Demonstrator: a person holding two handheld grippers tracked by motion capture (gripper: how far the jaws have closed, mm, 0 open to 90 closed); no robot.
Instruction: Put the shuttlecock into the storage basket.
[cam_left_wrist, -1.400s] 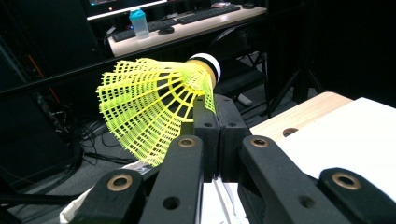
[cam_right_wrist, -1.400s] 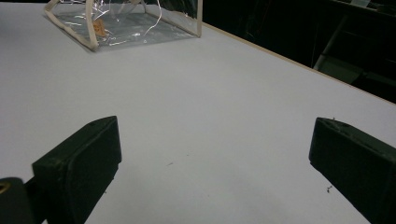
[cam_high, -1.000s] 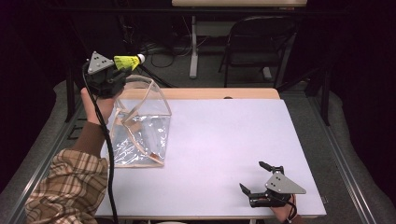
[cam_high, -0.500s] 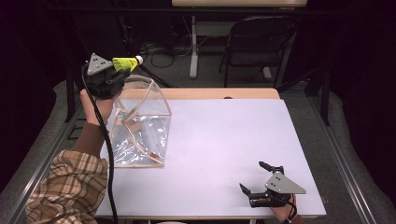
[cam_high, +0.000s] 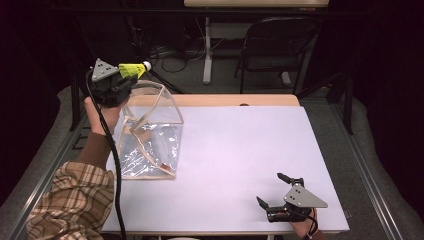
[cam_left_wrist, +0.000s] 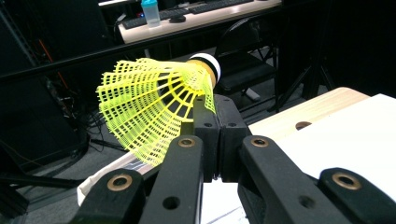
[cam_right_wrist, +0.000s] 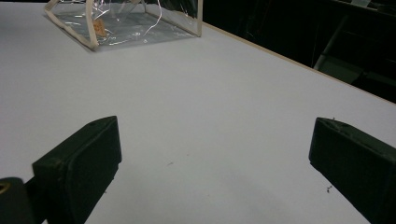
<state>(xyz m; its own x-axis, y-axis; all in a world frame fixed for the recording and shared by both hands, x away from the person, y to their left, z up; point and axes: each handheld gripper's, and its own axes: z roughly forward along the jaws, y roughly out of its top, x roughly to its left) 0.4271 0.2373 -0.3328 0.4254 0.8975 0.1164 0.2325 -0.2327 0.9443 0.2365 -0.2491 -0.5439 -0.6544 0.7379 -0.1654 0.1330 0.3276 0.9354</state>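
Shuttlecock held level above clear bag

Shuttlecock (cam_high: 132, 69), yellow mesh skirt, is clamped by the skirt edge in the left tool (cam_high: 120, 82), raised over the tabletop's (cam_high: 240, 150) far left corner. Its long axis lies near level, cork end pointing right in the high view, away from the hand. Directly below stands a clear plastic bag (cam_high: 150, 135) with cream edging, mouth upward. Right tool (cam_high: 272, 192) rests at the near right edge, released, nothing between its jaws. Compared with the earlier frames, no visible change in either tool or the bag.
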